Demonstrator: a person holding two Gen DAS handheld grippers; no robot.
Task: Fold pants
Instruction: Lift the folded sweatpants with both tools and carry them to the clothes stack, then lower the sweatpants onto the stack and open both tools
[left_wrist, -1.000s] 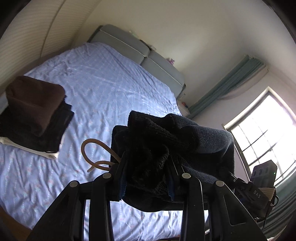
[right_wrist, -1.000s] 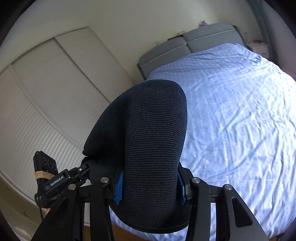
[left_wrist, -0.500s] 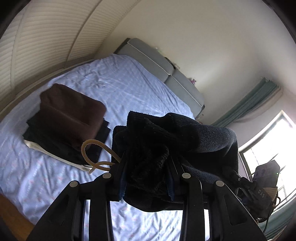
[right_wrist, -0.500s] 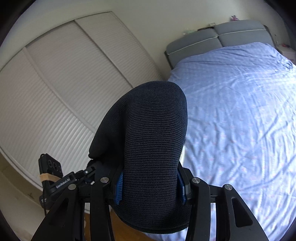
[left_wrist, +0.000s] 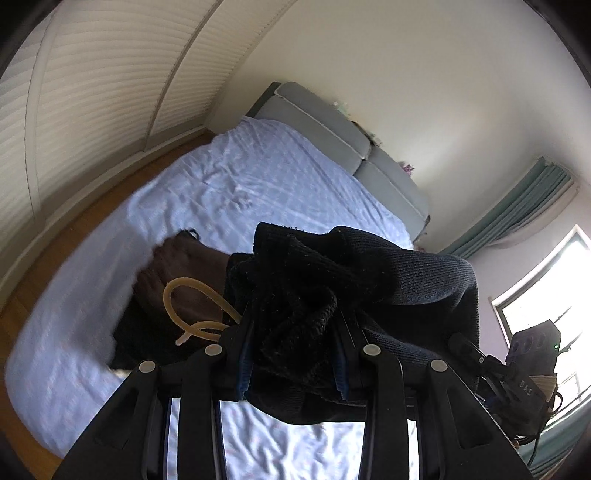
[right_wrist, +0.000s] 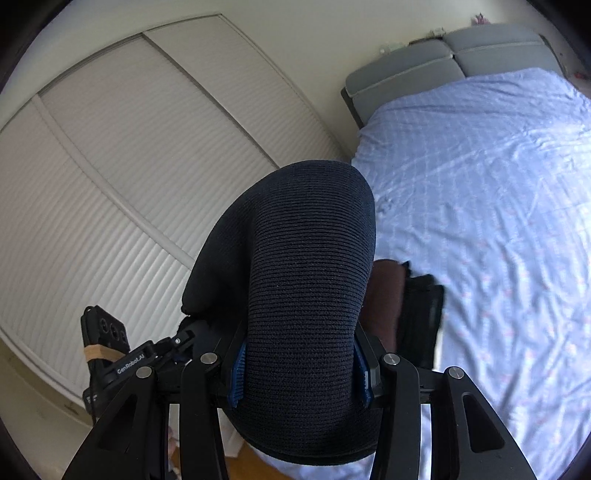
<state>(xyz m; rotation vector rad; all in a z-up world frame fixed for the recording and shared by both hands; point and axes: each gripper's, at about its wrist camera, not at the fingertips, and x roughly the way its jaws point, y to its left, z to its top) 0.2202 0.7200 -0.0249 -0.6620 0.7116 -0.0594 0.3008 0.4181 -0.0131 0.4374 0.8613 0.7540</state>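
The whole view swings round now: the wide bed with its pale blue patterned sheet (left_wrist: 280, 192) slides off to one side, and the white louvred wardrobe doors (right_wrist: 122, 173) fill far more of both pictures than they did a second ago. The stack of folded clothes, brown piece on top of black ones (left_wrist: 173, 280), was off at the left edge of the bed; now it sits right under the load, just ahead of the tips in the left view and peeking out beside the bundle in the right view (right_wrist: 406, 306).

The pants themselves, a dark navy ribbed-knit bundle (right_wrist: 306, 295), ride in the air between both tools, unchanged in shape. The left gripper (left_wrist: 293, 343) is clamped on a bunched, frayed-looking edge of the knit; the right gripper (right_wrist: 301, 369) pinches a smooth rounded fold, blue pads pressed into it on both sides. A tan rubber loop (left_wrist: 195, 310) dangles by the left tool.

My read: the folding looks finished and the carry is nearly over the pile, so lowering squarely onto it comes next
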